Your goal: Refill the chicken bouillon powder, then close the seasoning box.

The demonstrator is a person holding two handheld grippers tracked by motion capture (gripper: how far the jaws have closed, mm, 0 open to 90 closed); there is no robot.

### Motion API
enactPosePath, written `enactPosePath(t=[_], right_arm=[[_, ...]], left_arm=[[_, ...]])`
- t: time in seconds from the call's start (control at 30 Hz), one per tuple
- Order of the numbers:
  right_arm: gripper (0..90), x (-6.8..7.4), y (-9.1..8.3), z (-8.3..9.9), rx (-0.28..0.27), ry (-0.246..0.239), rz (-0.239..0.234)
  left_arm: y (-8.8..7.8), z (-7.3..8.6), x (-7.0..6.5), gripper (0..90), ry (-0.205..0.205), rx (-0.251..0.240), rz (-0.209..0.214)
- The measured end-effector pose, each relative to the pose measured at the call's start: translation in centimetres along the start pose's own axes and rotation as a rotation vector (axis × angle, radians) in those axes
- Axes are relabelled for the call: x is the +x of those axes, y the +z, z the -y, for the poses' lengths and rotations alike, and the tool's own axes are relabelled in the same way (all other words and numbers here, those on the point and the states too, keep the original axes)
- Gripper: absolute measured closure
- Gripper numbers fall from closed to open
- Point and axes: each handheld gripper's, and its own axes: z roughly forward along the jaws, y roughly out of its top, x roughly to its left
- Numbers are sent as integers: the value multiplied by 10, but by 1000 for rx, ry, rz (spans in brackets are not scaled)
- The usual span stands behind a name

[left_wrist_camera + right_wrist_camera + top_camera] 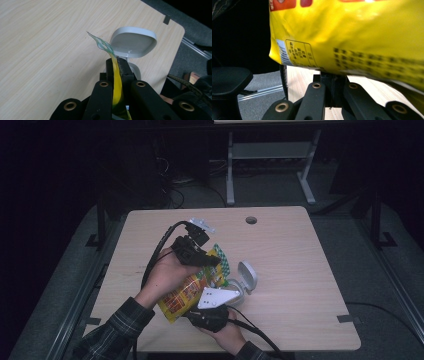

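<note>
High view shows the yellow snack bag (pixel 187 292) slanting up toward the open-lidded grey container (pixel 243 282) just beside it, its upper edge pinched in the closed left gripper (pixel 212 261), its lower end clamped by the closed right gripper (pixel 200 314).

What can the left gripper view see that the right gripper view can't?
The left gripper view has the grey container with its lid open and the left gripper shut on the bag's green-checked top edge. The right gripper view has the printed label on the bag's yellow side and the right gripper clamping its lower edge. Both share the yellow snack bag and the wooden table.
</note>
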Motion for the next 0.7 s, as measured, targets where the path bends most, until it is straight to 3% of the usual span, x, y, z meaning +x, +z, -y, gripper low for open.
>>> enactPosePath(t=[0.47,0.7], right_arm=[[899,-2,1,2,25,8,8],[899,-4,0,4,37,9,21]], left_arm=[[-24,15,9,900,-14,-68,51],[-37,24,13,900,-29,-109,53]])
